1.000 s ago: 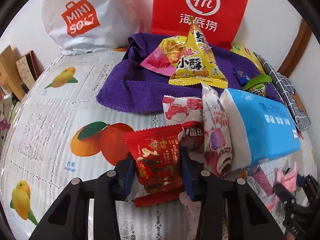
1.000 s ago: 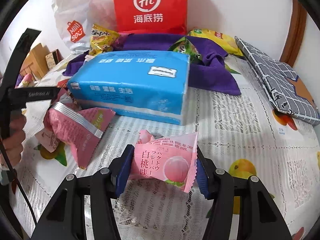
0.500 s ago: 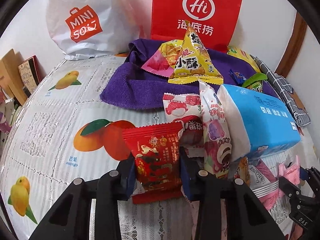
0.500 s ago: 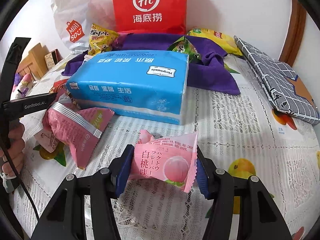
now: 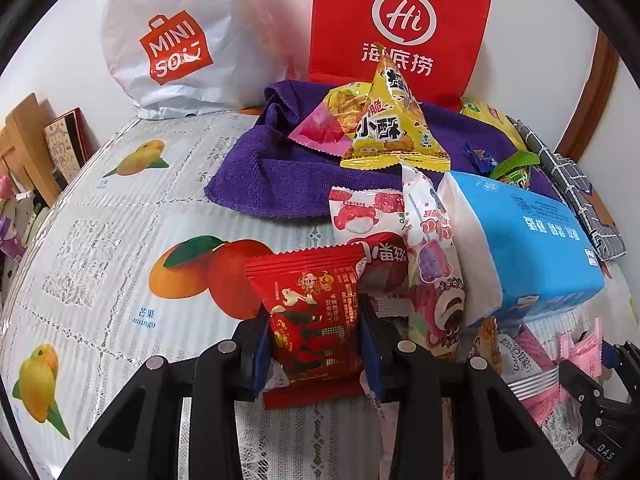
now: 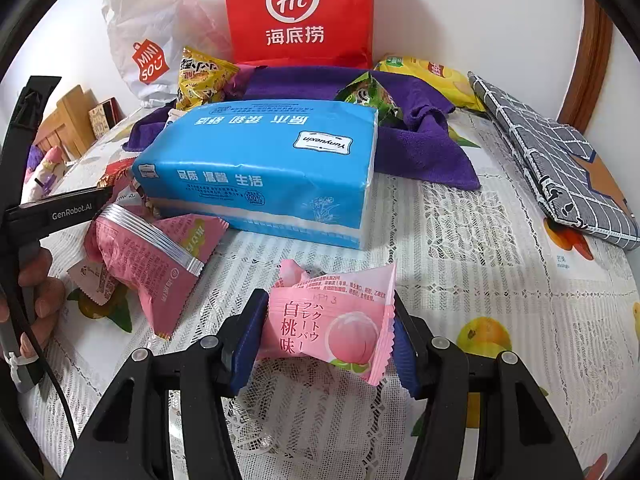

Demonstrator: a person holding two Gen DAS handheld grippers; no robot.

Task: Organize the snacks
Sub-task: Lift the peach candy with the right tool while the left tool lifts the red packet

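Note:
My left gripper (image 5: 314, 316) is shut on a red snack packet (image 5: 316, 292), whose lower edge rests on the fruit-print tablecloth (image 5: 120, 240). To its right lie white-and-pink snack packets (image 5: 432, 268) against a blue tissue pack (image 5: 532, 240). In the right wrist view my right gripper (image 6: 326, 320) is shut on a pink peach snack packet (image 6: 332, 320), held just above the cloth in front of the tissue pack (image 6: 260, 168). A darker pink packet (image 6: 148, 264) lies to its left.
A purple towel (image 5: 280, 176) at the back holds a yellow triangular snack (image 5: 394, 128) and other packets. Behind stand a red bag (image 5: 400, 28) and a white bag (image 5: 176, 40). A grey checked pouch (image 6: 552, 160) lies right. A hand (image 6: 40, 296) holds the left gripper.
The left gripper squeezed the red packet a little narrower and shifted slightly, so the bags look nearer. The right gripper and its pink packet kept still.

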